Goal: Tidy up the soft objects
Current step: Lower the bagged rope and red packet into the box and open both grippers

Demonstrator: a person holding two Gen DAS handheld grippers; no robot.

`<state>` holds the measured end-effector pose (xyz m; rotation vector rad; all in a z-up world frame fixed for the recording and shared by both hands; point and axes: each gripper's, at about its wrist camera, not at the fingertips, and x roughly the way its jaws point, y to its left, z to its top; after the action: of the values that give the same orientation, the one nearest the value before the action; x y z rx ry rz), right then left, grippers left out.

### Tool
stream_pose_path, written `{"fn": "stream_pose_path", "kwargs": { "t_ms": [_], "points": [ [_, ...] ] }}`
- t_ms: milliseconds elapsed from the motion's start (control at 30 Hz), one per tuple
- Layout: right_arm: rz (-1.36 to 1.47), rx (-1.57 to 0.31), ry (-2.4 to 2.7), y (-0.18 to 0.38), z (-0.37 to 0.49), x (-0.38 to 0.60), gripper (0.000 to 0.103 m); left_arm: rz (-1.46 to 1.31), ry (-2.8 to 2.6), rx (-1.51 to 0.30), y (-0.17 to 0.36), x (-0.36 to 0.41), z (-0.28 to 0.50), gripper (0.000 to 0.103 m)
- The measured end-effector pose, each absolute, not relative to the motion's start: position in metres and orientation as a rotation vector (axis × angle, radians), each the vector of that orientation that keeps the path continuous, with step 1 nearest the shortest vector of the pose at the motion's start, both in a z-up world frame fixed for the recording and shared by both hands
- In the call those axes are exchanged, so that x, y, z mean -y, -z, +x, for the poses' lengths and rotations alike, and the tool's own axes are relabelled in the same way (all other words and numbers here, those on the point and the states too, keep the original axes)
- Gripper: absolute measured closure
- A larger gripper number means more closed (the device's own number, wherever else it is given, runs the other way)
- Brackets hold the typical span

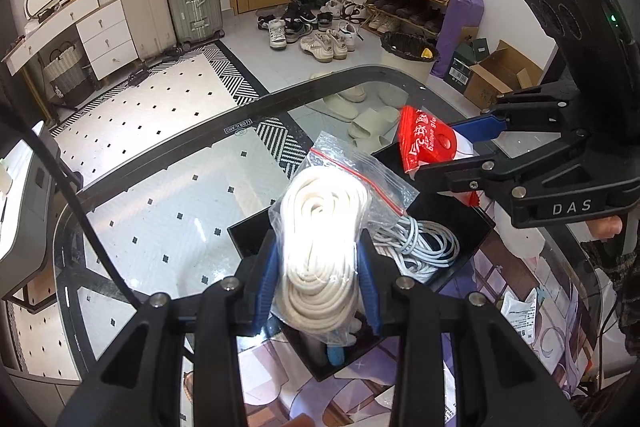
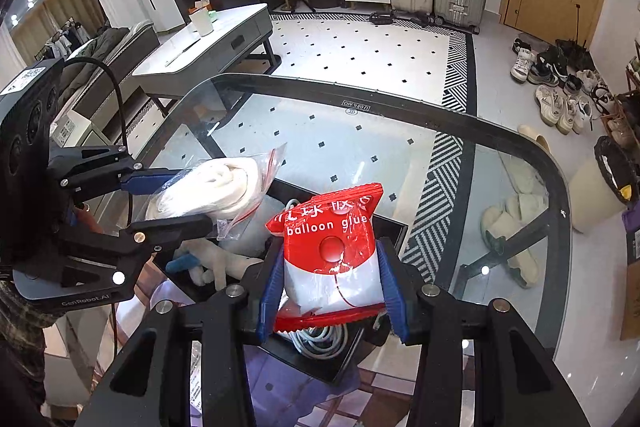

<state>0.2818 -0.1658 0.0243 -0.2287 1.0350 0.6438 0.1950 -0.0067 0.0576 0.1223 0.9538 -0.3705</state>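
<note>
My left gripper (image 1: 320,259) is shut on a clear zip bag of coiled white rope (image 1: 320,227), its blue pads pressing both sides. In the right wrist view that rope bag (image 2: 216,187) hangs in the left gripper (image 2: 192,199) at the left. My right gripper (image 2: 331,267) is shut on a red and white "balloon glue" packet (image 2: 332,247). The left wrist view shows the same packet (image 1: 424,139) in the right gripper (image 1: 438,151). Both bags hang just above a black tray (image 1: 460,219) holding a pale cable coil (image 1: 424,243) and a white plush toy (image 2: 224,263).
The tray stands on a glass table with a dark rim (image 1: 240,115), partly on a printed mat (image 1: 360,399). Slippers (image 2: 516,211) lie under the glass. A bin (image 1: 404,55), cardboard boxes (image 1: 500,75) and shoes sit beyond; a low white table (image 2: 200,47) is far left.
</note>
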Motion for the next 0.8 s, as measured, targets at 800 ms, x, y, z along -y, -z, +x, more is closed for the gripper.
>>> {"fn": "stream_pose_path", "kwargs": {
  "t_ms": [800],
  "points": [
    [-0.315, -1.127, -0.658, 0.030, 0.294, 0.133, 0.058, 0.155, 0.366, -1.036, -0.023, 0.026, 0.206, 0.068]
  ]
}}
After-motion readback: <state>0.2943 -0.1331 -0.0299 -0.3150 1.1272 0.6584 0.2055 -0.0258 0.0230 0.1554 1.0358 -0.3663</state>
